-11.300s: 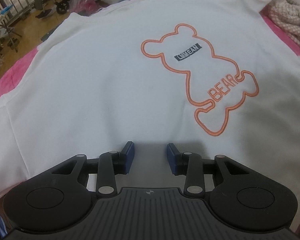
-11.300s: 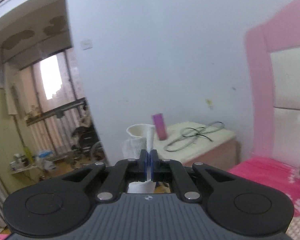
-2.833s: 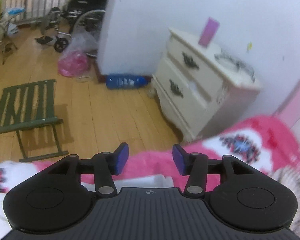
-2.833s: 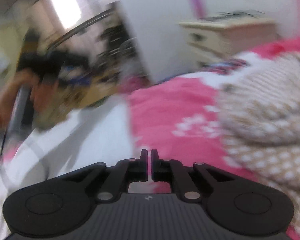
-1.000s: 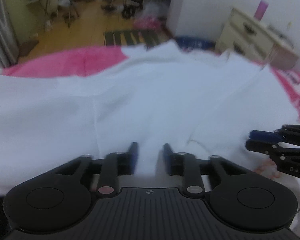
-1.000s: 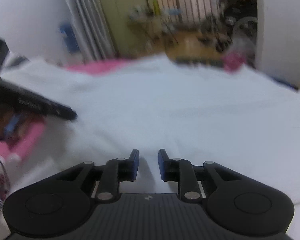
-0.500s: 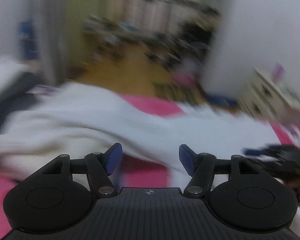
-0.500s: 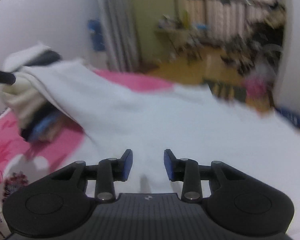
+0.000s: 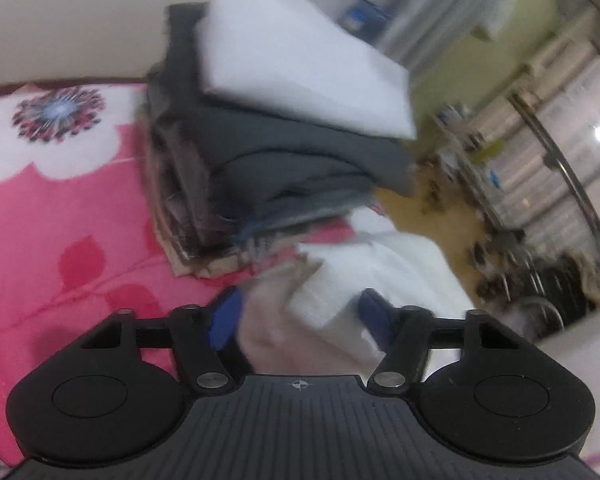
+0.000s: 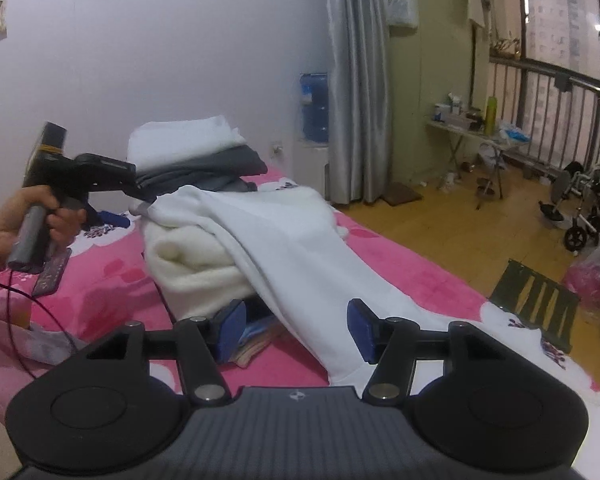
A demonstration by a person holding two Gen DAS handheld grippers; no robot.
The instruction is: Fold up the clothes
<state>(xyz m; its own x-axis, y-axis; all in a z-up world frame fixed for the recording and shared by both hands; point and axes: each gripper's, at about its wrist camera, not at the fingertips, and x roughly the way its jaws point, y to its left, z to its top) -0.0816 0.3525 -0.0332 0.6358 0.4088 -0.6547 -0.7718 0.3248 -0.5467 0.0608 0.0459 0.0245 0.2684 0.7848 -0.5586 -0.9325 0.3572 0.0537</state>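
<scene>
Soft matt white cloth shirt (image 10: 296, 248) on fleecy pink bedspread (image 10: 112, 280); glossy yellow wood floor (image 10: 452, 224); matt black plastic grippers.

Black ribbed tool (image 10: 296, 326), blue pads (image 10: 230, 326), silver screws.

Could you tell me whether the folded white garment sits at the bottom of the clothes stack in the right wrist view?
No, the folded white garment lies on top of the stack, with the grey clothes beneath it.
</scene>
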